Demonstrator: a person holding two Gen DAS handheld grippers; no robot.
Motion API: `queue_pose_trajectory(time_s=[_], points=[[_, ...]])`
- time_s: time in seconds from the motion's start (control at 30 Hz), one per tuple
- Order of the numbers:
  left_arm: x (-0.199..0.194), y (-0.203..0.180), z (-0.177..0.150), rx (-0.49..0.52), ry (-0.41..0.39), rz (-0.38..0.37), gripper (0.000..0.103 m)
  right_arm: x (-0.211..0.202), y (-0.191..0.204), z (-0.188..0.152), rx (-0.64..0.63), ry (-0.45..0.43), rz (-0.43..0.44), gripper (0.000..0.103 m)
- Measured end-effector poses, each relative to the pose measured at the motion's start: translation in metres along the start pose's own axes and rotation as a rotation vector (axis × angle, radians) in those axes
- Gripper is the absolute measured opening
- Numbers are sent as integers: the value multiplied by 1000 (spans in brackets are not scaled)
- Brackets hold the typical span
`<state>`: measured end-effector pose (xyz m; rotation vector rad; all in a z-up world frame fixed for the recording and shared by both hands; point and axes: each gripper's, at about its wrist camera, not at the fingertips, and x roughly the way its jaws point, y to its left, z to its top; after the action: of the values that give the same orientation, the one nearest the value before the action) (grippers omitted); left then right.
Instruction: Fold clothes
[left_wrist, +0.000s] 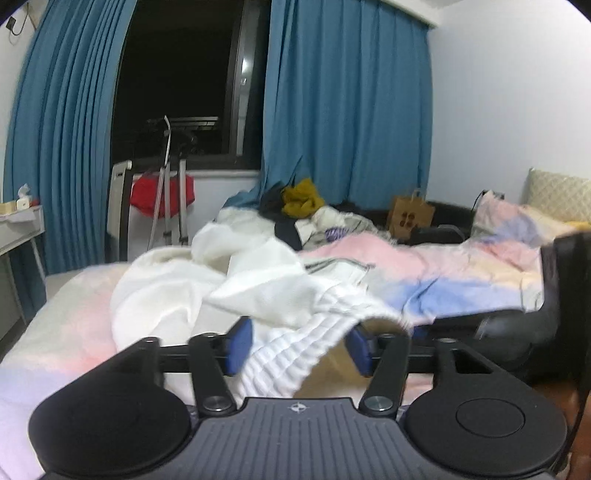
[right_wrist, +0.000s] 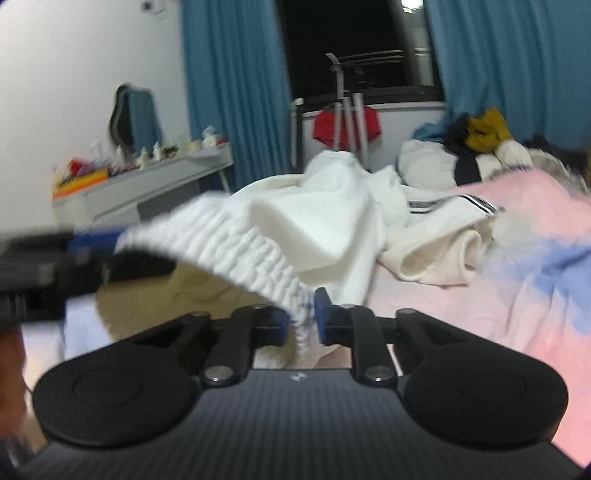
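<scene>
A white garment (left_wrist: 229, 284) with a ribbed elastic waistband (left_wrist: 295, 350) lies crumpled on the bed, its waistband lifted. My left gripper (left_wrist: 297, 345) has its blue pads wide apart with the waistband draped loosely between them. My right gripper (right_wrist: 301, 319) is shut on the other end of the waistband (right_wrist: 236, 243), which stretches leftward to the left gripper, seen blurred at the left edge of the right wrist view (right_wrist: 40, 269). The rest of the garment (right_wrist: 332, 206) hangs down to the bed.
A pastel pink and blue duvet (left_wrist: 424, 266) covers the bed. A pile of other clothes (left_wrist: 299, 210) and a paper bag (left_wrist: 410, 214) sit at its far side. A second white item with black stripes (right_wrist: 443, 229) lies nearby. A cluttered desk (right_wrist: 147, 181) stands left.
</scene>
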<state>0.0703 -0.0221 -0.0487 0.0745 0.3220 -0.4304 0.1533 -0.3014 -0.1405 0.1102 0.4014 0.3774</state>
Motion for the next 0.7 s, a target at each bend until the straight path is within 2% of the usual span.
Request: queue_pose_trajectory(time_s=[0.07, 0.13, 0.23, 0.43, 0.53, 0.63, 0.7], points=[[4, -4, -6, 12, 24, 14, 75, -5, -7, 5, 36, -26, -15, 14], [8, -10, -11, 48, 51, 35, 81, -10, -14, 10, 72, -52, -31, 13], [17, -22, -22, 127, 107, 76, 82, -21, -26, 16, 113, -95, -77, 13], [35, -39, -47, 215, 224, 103, 83, -39, -55, 27, 189, -156, -192, 12], [44, -48, -60, 270, 285, 149, 83, -46, -68, 29, 218, -181, -249, 12], [52, -49, -66, 294, 295, 197, 81, -57, -79, 31, 254, -216, -282, 12], [50, -45, -62, 249, 266, 203, 81, -62, -85, 31, 277, -224, -295, 12]])
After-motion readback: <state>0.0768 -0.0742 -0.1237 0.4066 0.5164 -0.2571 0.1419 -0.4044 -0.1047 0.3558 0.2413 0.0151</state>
